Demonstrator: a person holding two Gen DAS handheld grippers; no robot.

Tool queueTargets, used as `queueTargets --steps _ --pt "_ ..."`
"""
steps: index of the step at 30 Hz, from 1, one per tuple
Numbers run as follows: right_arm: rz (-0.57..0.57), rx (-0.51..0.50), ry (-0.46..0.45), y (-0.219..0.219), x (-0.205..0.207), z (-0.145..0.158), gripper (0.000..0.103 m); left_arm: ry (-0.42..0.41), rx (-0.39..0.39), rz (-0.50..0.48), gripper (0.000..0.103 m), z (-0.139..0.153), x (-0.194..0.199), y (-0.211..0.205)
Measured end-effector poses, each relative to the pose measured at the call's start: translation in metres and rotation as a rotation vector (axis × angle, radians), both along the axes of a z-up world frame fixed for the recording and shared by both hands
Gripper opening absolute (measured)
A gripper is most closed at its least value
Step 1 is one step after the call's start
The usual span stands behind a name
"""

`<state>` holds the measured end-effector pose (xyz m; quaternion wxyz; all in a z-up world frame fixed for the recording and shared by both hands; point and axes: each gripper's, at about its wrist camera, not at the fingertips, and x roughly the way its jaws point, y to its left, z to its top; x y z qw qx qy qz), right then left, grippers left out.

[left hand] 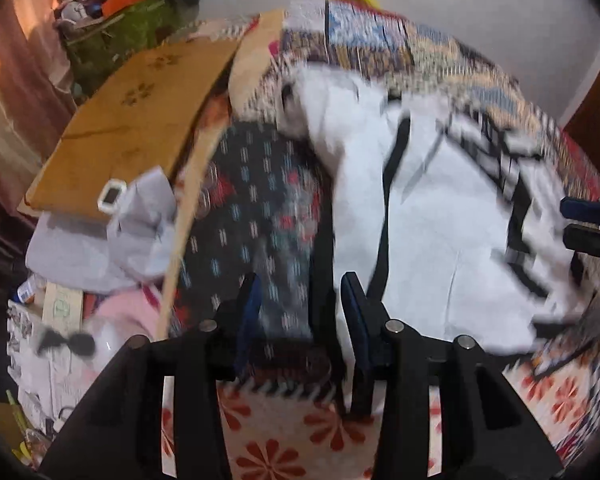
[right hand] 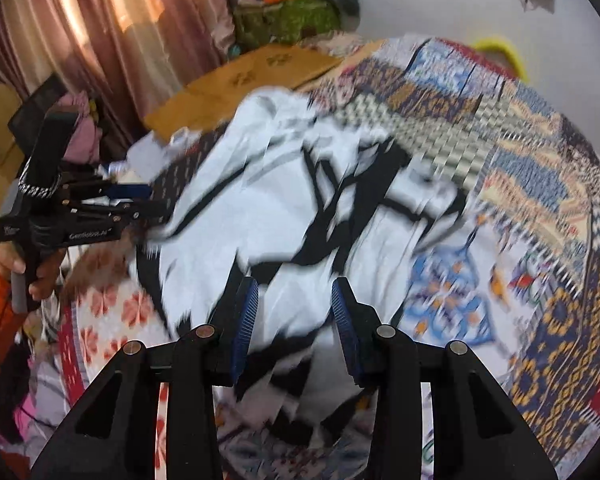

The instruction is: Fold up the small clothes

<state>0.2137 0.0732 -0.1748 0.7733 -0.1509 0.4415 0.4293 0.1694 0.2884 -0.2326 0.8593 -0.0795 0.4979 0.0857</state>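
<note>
Nearest the left wrist camera, the left gripper point(left hand: 300, 300) has its two blue-padded fingers spread wide with nothing between them, poised over the near left edge of the white garment point(left hand: 440, 220). That garment, white with black stripes and trim, lies rumpled on the patchwork bedspread point(left hand: 292, 436), blurred in both views. Under its left side sits a dark patterned cloth point(left hand: 260, 200). Left of the bed edge lies a grey folded cloth point(left hand: 112, 240), then a flat sheet of cardboard point(left hand: 132, 120), and farther back a green bag point(left hand: 112, 44) heaped with oddments in front of pink curtains point(left hand: 16, 80).

From the right wrist camera, the right gripper point(right hand: 295, 312) is likewise spread wide and empty, above the near edge of the single white garment point(right hand: 260, 208). Across the garment the left gripper point(right hand: 140, 204) reaches in level from the left, held by a hand point(right hand: 32, 276) in an orange sleeve. Beyond lie the bedspread point(right hand: 520, 160) and a yellow object point(right hand: 504, 54) against the wall.
</note>
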Motion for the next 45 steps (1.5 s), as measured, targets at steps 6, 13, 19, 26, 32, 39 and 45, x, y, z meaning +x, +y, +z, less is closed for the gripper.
queueTargets --steps 6,13,19,26,32,39,45 --pt "-0.096 0.069 -0.014 0.019 0.052 0.010 0.038 -0.045 -0.022 0.009 0.042 0.020 0.056 0.008" --pt "-0.090 0.023 -0.005 0.059 0.097 -0.015 0.038 -0.053 -0.031 -0.016 0.042 0.002 0.122 -0.006" --pt "-0.054 -0.104 0.008 0.064 0.112 -0.055 0.034 0.032 -0.010 0.021 0.040 -0.042 0.144 0.013" --pt "-0.106 -0.092 -0.011 0.042 0.098 -0.043 0.035 0.038 0.060 0.043 0.038 -0.030 0.132 0.011" --pt "-0.185 0.020 -0.056 0.011 0.073 0.001 0.037 -0.035 0.085 0.049 0.038 0.019 0.092 0.008" --pt "-0.177 0.214 -0.221 -0.018 -0.001 0.101 0.037 -0.283 0.131 -0.001 0.038 0.126 0.015 -0.038" --pt "-0.164 0.394 -0.357 -0.046 -0.073 0.171 0.037 -0.532 0.158 -0.028 0.038 0.211 -0.067 -0.085"
